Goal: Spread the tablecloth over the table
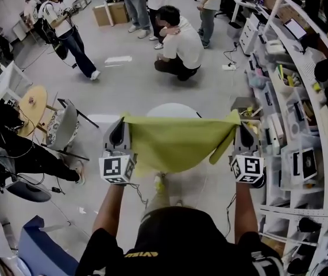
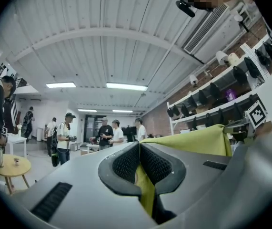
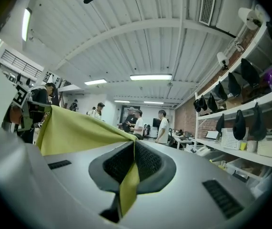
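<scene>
**Status of task**

1. The left gripper (image 1: 122, 125) is clamped on the left top corner of the cloth (image 1: 178, 142). In the left gripper view the ribbed pads (image 2: 126, 162) meet on a fold of cloth (image 2: 188, 141), with no gap between them.
2. The cloth hangs taut between the two grippers, held up in the air in front of the person. It is yellow-green, and its lower edge hangs free.
3. The table (image 1: 172, 108), round and white, lies beyond the cloth. Only its far rim shows above the cloth's top edge. No part of the cloth can be seen resting on it.
4. The right gripper (image 1: 241, 126) is clamped on the right top corner. A loose flap of cloth droops just inside it. In the right gripper view the jaws of the right gripper (image 3: 132, 162) pinch a strip of cloth (image 3: 74, 130).

Judgement: both corners are grasped and the cloth is lifted and stretched. Carrying it over the table, lowering it, releasing it and smoothing it are not yet done.

**Differences between views**

- Head view: the only view that shows the table and the full span of the cloth.
- Left gripper view: shows the pad contact, the ceiling, and a small wooden table (image 2: 12, 166) at far left. The white table is absent.
- Right gripper view: shows the pad contact and the shelves (image 3: 250, 128) at right. The white table is absent.
</scene>
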`<control>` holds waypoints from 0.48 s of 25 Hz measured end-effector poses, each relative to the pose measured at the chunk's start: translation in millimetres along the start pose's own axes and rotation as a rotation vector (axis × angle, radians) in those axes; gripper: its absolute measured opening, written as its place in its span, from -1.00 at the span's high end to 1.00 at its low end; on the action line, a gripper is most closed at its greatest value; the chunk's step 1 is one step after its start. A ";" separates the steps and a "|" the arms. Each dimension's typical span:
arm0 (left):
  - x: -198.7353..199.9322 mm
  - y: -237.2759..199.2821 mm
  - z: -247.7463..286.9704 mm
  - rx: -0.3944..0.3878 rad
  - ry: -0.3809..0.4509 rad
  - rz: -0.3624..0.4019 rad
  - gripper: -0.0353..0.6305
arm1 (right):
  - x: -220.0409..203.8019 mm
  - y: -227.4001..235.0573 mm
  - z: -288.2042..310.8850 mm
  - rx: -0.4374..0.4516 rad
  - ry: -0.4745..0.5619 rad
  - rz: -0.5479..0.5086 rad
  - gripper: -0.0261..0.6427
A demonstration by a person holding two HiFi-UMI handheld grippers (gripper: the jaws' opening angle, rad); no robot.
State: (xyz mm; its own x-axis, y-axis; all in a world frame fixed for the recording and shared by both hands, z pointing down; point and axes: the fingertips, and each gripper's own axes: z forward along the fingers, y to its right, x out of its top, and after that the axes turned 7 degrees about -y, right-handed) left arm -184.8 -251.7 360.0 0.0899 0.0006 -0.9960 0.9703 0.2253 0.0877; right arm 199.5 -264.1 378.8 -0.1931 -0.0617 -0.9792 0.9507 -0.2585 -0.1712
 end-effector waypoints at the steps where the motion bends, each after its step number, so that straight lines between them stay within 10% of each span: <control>1: 2.1 -4.5 10.1 -0.006 0.006 0.004 0.83 | 2.4 0.9 9.0 -0.009 -0.002 0.000 0.90; 12: 3.4 -72.0 126.1 -0.096 0.023 -0.012 0.83 | 33.0 -4.8 118.4 -0.092 -0.024 -0.030 0.90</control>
State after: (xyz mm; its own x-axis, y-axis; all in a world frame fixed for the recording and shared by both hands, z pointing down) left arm -226.0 -390.8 352.8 0.0724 0.0195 -0.9972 0.9452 0.3178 0.0749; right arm 159.8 -379.0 360.2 -0.2270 -0.0788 -0.9707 0.9624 -0.1709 -0.2112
